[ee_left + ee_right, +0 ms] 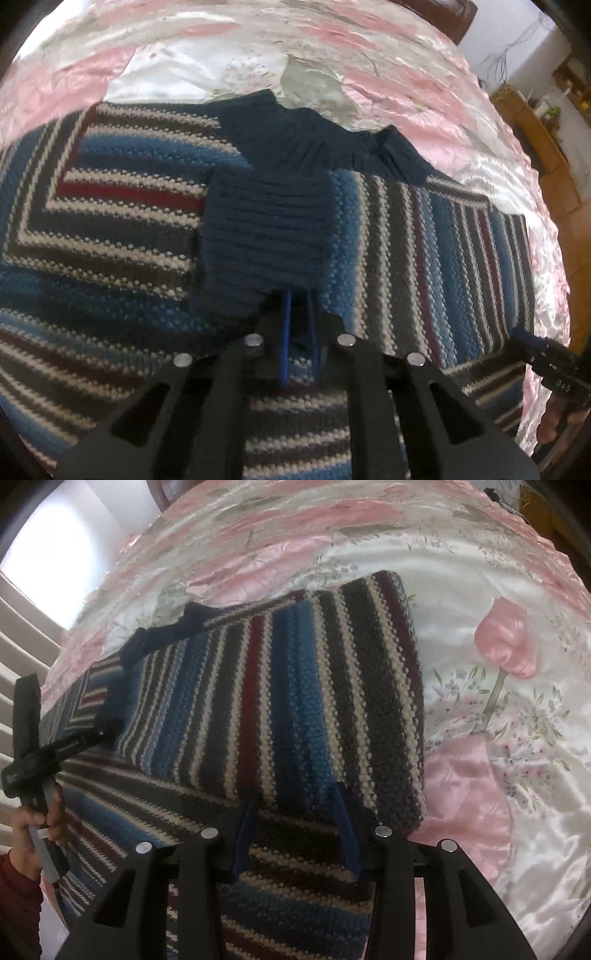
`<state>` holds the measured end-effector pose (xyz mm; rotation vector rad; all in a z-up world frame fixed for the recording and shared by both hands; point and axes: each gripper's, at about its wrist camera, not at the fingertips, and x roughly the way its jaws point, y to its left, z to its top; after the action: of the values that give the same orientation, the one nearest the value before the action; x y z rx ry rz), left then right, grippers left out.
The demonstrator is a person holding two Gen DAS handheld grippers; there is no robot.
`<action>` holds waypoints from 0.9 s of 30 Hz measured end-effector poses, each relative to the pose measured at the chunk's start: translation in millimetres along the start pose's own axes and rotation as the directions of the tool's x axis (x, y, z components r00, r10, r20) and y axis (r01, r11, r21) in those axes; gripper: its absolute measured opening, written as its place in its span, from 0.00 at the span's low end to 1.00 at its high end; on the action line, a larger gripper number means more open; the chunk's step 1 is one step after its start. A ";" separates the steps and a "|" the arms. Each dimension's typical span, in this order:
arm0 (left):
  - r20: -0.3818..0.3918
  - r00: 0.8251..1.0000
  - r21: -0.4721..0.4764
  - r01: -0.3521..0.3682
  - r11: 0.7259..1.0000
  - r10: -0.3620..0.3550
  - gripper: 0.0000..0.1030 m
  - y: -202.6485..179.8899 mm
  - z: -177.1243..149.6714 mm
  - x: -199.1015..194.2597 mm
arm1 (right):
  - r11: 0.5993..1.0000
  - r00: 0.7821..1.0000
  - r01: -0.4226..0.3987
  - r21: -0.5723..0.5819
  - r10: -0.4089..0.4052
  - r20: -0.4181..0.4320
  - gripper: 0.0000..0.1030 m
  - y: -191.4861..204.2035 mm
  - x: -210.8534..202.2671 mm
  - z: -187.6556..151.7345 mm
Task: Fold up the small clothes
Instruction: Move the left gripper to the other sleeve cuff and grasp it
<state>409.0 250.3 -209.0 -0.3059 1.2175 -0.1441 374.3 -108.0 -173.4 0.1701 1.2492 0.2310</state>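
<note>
One striped knitted sweater [424, 251], in bands of blue, grey, cream and dark red with navy ribbed trim, lies on a bed under a shiny satin cover printed with pink flowers [498, 709]. It fills the middle of both views.

My left hand-held gripper [298, 321] has its two blue fingers close together at 6 o'clock of the left view, pinching the lower edge of one navy ribbed cuff [266, 236], which lies folded across the sweater's chest. The navy ribbed collar [332, 144] sits just beyond it, toward 12 o'clock.

My right hand-held gripper [295, 827] has its fingers spread apart at 6 o'clock of the right view, with the lower edge of a folded-over striped panel [314, 701] lying between them. I cannot tell whether they touch it.

In the right view my left hand [40, 819] shows at 9 o'clock, gripping its tool's handle, with a dark red sleeve [18, 897] below it. In the left view, wooden furniture [543, 147] stands off the bed at 2 o'clock. Nothing lies on top of the sweater besides my two grippers.
</note>
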 end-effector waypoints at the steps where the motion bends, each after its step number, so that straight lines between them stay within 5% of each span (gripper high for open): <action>1: -0.002 1.000 -0.012 0.012 1.000 -0.012 0.08 1.4 0.4 0.1 | 1.000 1.000 0.005 -0.004 -0.005 -0.001 0.41 1.2 0.2 0.3; 6: 0.005 1.000 -0.017 0.017 1.000 -0.017 0.17 4.0 0.6 -20.6 | 1.000 1.000 -0.006 0.017 0.006 0.013 0.46 16.2 -12.4 6.8; 8: 0.033 0.999 0.000 -0.010 1.000 0.010 0.56 10.6 -0.4 -42.5 | 1.000 1.000 -0.020 0.011 0.019 0.022 0.53 25.6 -21.9 6.9; 9: 0.046 0.999 0.006 -0.023 1.000 0.023 0.61 15.3 0.9 -51.1 | 1.000 0.999 -0.024 0.008 0.024 0.024 0.53 32.4 -26.0 7.1; 18: 0.079 0.967 -0.110 -0.231 0.967 0.240 0.68 154.0 -6.6 -137.6 | 0.997 1.000 -0.015 -0.070 0.015 0.006 0.58 85.4 -19.4 8.6; 27: 0.023 0.897 -0.312 -0.412 0.856 0.441 0.68 314.1 -16.5 -195.6 | 0.994 0.999 0.005 -0.107 -0.008 -0.031 0.59 117.8 6.2 13.1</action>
<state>309.4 599.2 -134.8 -0.2937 1.1852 0.4441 379.2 7.3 -145.3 0.0701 1.2656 0.2956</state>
